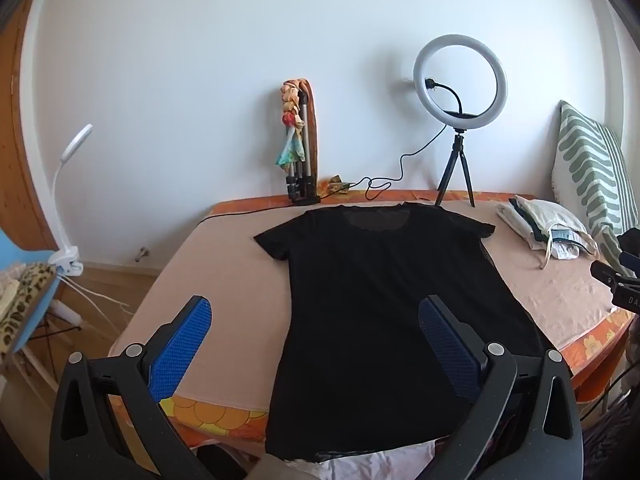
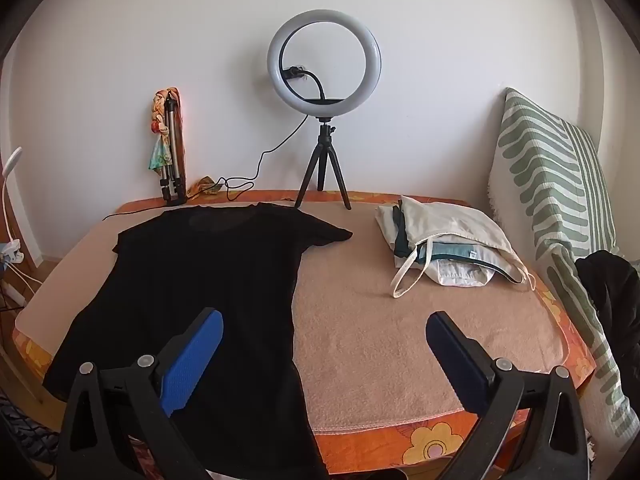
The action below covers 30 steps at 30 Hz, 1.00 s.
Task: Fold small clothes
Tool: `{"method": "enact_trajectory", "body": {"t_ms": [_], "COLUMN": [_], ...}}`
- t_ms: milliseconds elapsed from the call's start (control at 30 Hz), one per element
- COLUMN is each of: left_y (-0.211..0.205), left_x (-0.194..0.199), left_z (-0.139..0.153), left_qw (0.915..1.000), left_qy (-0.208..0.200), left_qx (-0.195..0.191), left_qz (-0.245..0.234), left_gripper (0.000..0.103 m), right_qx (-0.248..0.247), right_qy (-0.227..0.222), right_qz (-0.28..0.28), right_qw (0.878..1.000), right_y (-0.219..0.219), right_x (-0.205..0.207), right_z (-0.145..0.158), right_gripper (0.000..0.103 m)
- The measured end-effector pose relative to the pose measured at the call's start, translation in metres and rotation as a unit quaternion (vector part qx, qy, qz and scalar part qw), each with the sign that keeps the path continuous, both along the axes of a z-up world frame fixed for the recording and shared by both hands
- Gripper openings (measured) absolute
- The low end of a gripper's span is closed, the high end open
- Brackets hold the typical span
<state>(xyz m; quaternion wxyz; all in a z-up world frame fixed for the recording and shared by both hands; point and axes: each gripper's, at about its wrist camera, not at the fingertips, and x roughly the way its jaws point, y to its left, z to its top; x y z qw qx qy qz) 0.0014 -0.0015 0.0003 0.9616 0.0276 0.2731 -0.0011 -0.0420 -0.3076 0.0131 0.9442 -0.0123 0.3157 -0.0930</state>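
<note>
One black T-shirt [image 1: 372, 300] is laid flat, neck toward the wall, across the centre of the left wrist view and the left half of the right wrist view. Its hem is draped over the near edge of the bench [image 2: 400, 320], which is covered by a beige towel over an orange flowered cloth.

Two grippers are recorded. The left gripper [image 1: 314, 340] is seen at the bottom of its own view, jaws spread wide and holding nothing, one blue pad [image 1: 180, 352] over the towel at lower left, the other over the shirt's lower part. The right gripper [image 2: 324, 344] is seen at the bottom of its view, jaws likewise spread and empty, its left pad over the shirt, its right pad over bare towel.

A pile of pale folded clothes [image 2: 448, 248] is placed at the right of the bench, apart from the shirt. A ring light [image 2: 324, 64] on a small tripod is stood at the far edge, upper centre in the right wrist view. A folded tripod with a coloured scarf [image 1: 298, 140] is leaned on the wall. A striped cushion [image 2: 552, 200] is propped at far right. A white clip lamp [image 1: 68, 200] is noted at the left of the left wrist view.
</note>
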Motion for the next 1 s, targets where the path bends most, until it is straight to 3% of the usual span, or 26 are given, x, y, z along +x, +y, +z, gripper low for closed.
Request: {"method": "enact_trajectory", "body": {"t_ms": [233,1000], "left_y": [0.009,0.006], "left_x": [0.007,-0.003], "left_z": [0.005,0.006], "left_qw": [0.9998,0.9998], "left_qy": [0.009,-0.016], "left_qx": [-0.017,-0.011], "left_qz": [0.000,0.002], "left_gripper": [0.103,0.103], "right_qx": [-0.001,0.001], "right_qy": [-0.002,-0.003], "right_qz": [-0.004,0.000], "right_qw": [1.000,1.000], "right_y": [-0.002,0.000], "right_x": [0.000,0.001], "right_z": [0.000,-0.001], "right_gripper": [0.103,0.103]}}
